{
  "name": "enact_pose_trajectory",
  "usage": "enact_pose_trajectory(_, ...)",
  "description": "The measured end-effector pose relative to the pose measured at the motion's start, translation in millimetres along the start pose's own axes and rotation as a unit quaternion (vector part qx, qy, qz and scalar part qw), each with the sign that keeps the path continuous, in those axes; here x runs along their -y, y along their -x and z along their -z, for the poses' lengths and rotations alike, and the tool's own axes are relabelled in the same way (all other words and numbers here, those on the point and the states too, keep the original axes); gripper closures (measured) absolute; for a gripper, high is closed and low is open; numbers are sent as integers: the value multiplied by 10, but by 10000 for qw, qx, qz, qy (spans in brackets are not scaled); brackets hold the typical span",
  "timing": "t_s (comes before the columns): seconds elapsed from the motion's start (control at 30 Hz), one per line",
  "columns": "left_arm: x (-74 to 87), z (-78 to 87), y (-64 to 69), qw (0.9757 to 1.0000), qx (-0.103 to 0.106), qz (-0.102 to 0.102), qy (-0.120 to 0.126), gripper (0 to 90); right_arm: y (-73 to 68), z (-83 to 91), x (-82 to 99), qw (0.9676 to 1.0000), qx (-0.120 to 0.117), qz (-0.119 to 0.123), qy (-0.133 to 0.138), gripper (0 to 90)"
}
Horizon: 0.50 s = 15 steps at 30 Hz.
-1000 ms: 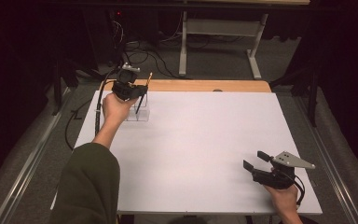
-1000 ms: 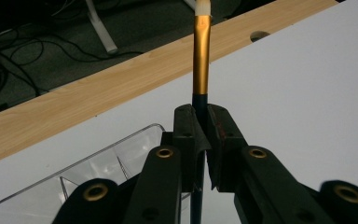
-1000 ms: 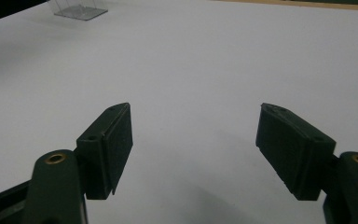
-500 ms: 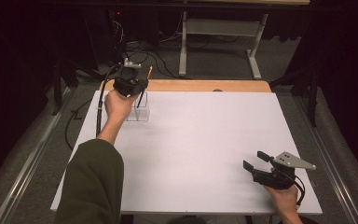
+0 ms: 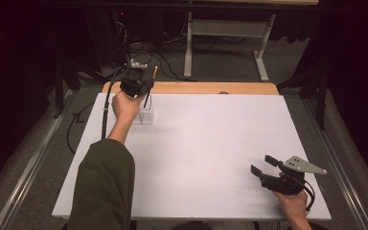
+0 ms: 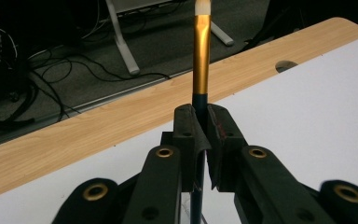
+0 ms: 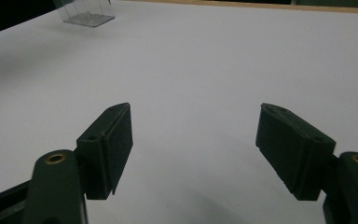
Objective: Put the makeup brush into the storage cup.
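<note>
My left gripper (image 5: 138, 87) is at the table's far left, shut on a thin stick (image 5: 154, 73) with a dark shaft, a gold band and a pale tip. In the left gripper view the stick (image 6: 201, 51) rises upright from between the closed jaws (image 6: 201, 122). Its lower end hangs just above a small clear plastic box (image 5: 145, 116) on the white table top. My right gripper (image 5: 263, 165) rests near the front right, open and with nothing in it; its own view shows the jaws (image 7: 196, 135) wide apart over bare white surface.
The white table top (image 5: 211, 143) has a wooden strip (image 5: 196, 87) along its far edge with a small hole. Cables and a metal stand (image 5: 220, 28) lie on the dark floor beyond. The clear box (image 7: 86, 14) shows far off in the right gripper view.
My left gripper has risen a little and moved toward the far edge with the stick in it, tilting upward. The right gripper has stayed still.
</note>
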<state>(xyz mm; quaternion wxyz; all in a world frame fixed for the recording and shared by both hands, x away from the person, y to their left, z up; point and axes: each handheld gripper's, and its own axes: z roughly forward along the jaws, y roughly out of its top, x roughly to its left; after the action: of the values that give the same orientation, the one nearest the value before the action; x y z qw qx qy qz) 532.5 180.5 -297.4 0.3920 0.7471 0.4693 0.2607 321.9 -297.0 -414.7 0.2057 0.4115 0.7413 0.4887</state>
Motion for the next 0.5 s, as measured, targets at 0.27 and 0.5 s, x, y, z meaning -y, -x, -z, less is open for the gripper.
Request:
enact_pose_trajectory(0.27,31,-17,-3,10000,-63,-3,58,827,-5,-1,-3,10000,-10,-12,-3,290)
enact_pose_trajectory(0.5,93,-49,-4,10000,-72,-12,-19,826,-5,2,-3,10000,-22,-6,6,290)
